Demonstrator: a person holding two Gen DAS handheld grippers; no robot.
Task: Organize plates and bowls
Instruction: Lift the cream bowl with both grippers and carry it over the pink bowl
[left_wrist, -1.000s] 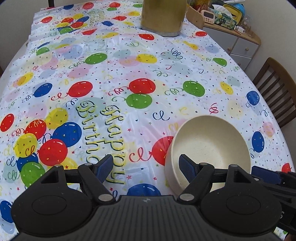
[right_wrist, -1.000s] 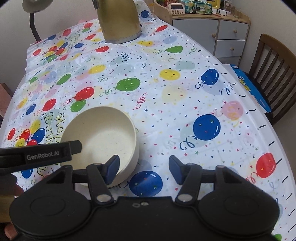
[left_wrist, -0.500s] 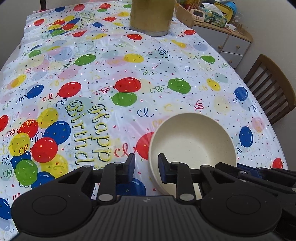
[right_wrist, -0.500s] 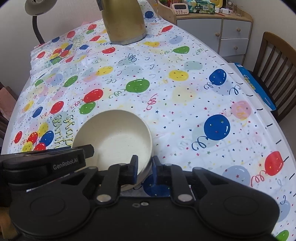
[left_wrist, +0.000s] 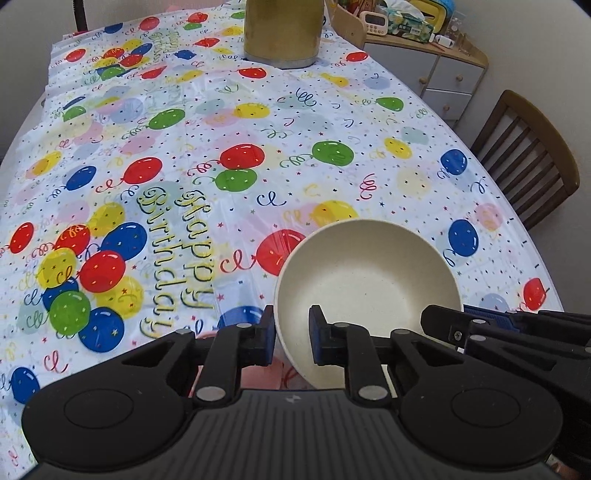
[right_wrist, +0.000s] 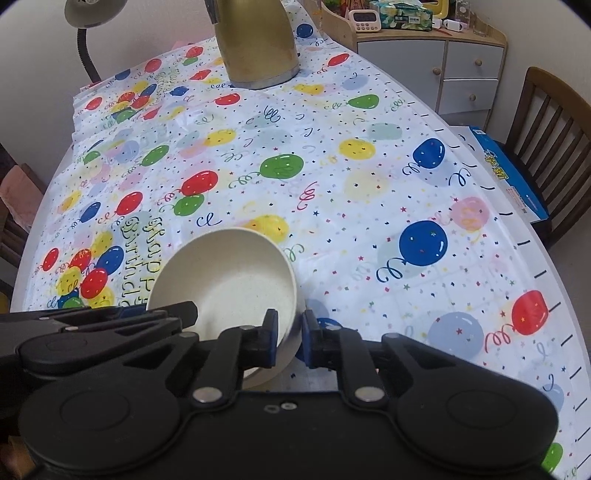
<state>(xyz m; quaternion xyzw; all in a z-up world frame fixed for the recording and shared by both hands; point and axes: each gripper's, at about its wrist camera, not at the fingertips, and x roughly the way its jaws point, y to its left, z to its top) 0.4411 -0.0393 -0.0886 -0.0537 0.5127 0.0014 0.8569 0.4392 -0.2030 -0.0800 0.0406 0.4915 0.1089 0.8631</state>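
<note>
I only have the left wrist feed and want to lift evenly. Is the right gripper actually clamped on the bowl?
Observer: Yes. The right gripper is shut on the bowl, with one finger inside the rim and one outside.
Operator: Anything off the table's right edge?
Observer: A blue box lies by the chair, past the edge.
Operator: And the far left corner?
Observer: A lamp hangs its head above that corner, left of the gold kettle.
</note>
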